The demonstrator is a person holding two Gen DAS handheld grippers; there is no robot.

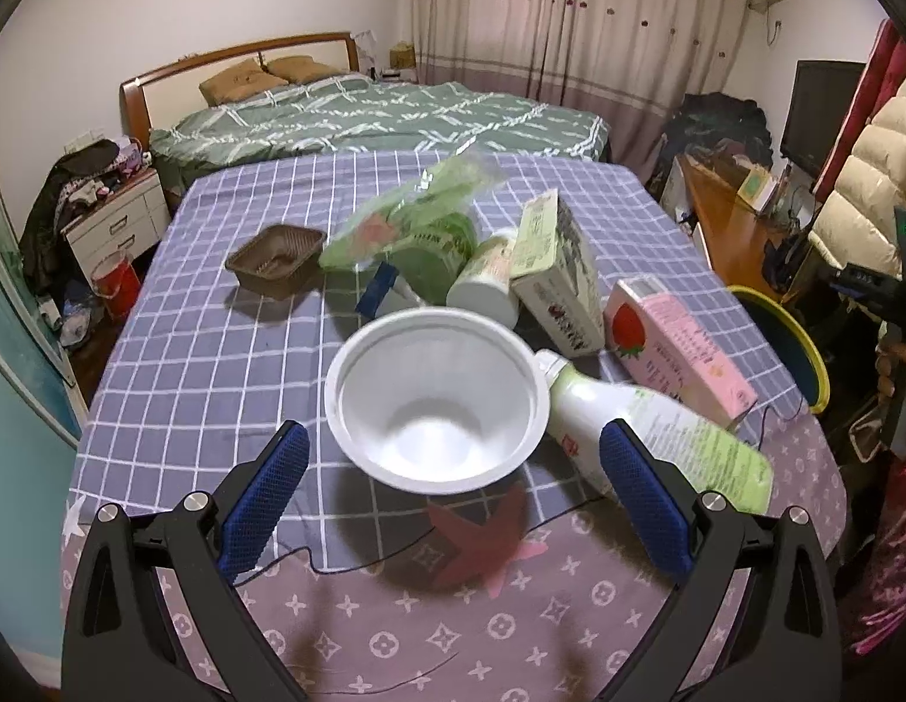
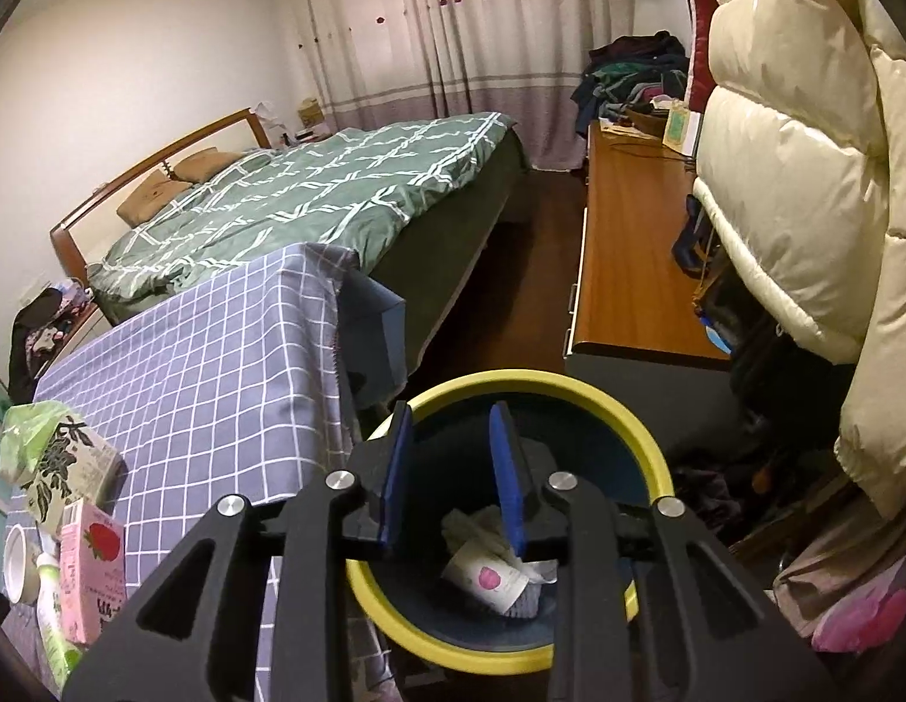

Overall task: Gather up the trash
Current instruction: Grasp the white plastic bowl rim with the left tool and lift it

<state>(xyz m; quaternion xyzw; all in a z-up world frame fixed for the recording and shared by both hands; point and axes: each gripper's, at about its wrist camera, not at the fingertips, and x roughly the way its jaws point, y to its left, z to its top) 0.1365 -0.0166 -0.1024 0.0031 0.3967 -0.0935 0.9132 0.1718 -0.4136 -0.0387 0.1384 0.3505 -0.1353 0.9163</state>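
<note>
My left gripper [image 1: 453, 444] is open over the checked tablecloth [image 1: 219, 351], its blue pads on either side of a white plastic bowl [image 1: 435, 403] that lies tilted. Next to the bowl lie a white bottle with a green label [image 1: 652, 427], a pink strawberry carton [image 1: 675, 351], a green-white carton [image 1: 561, 269], a white cup [image 1: 485, 281], a green plastic bag [image 1: 418, 222] and a brown tray [image 1: 274, 260]. My right gripper [image 2: 447, 468] is open and empty above a yellow-rimmed bin [image 2: 646, 444]. Crumpled paper and a small carton [image 2: 488, 579] lie in the bin.
The bin stands on the floor by the table's right edge and shows in the left wrist view [image 1: 798, 345]. A bed [image 1: 365, 117] lies beyond the table. A wooden desk [image 2: 628, 245] and a cream puffer jacket [image 2: 804, 175] are to the right. A thin black cable [image 1: 359, 564] crosses the cloth.
</note>
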